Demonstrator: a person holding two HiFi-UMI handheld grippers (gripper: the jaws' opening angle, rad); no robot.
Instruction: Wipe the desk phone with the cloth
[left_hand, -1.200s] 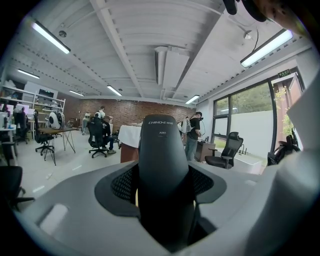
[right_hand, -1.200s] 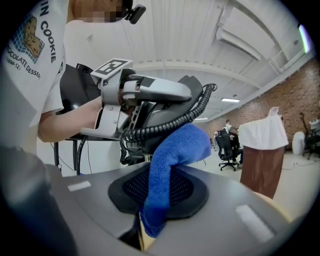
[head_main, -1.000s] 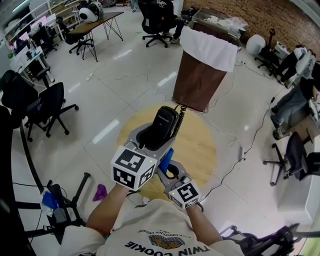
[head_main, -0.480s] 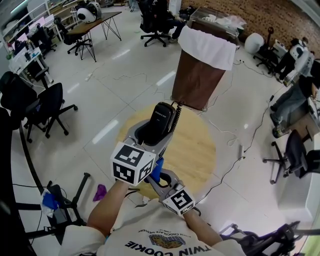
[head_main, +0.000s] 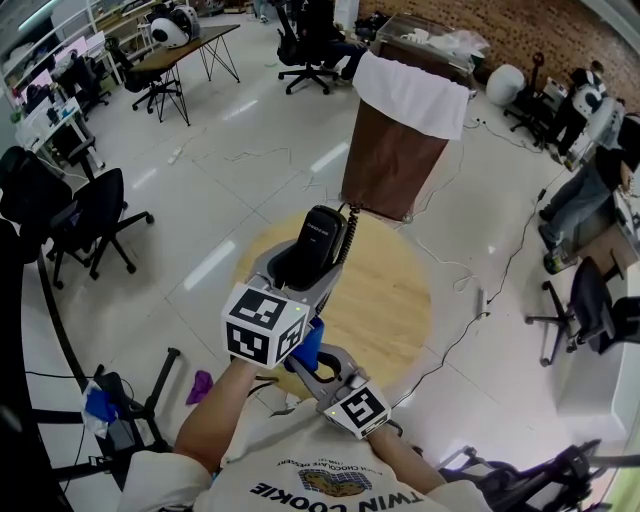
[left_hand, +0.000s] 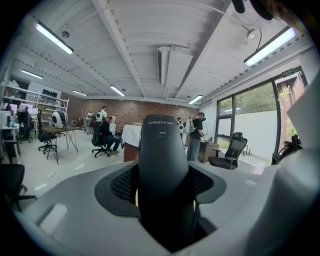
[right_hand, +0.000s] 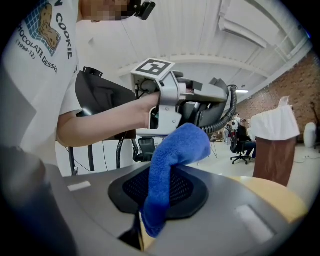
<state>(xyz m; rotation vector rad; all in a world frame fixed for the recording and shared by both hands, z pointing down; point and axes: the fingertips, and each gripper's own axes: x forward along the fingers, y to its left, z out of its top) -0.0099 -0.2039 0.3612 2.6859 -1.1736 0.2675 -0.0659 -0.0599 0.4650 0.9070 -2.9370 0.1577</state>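
Black corded phone handset (head_main: 320, 238), upright, held aloft; blue terry cloth (right_hand: 167, 177), clamped at one end, arched upward.

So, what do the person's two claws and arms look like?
Both the left claw and the right claw are grey moulded shells with a dark mesh patch on the inside. Each carries a white cube printed with black square markers. The person wears a white short-sleeved T-shirt with printed lettering.

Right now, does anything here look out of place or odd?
Two small things: a purple scrap lies loose on the floor near a stand's legs, and a cable trails across the tiles. The phone handset sits clamped in the left hand-held gripper, lifted above the table.
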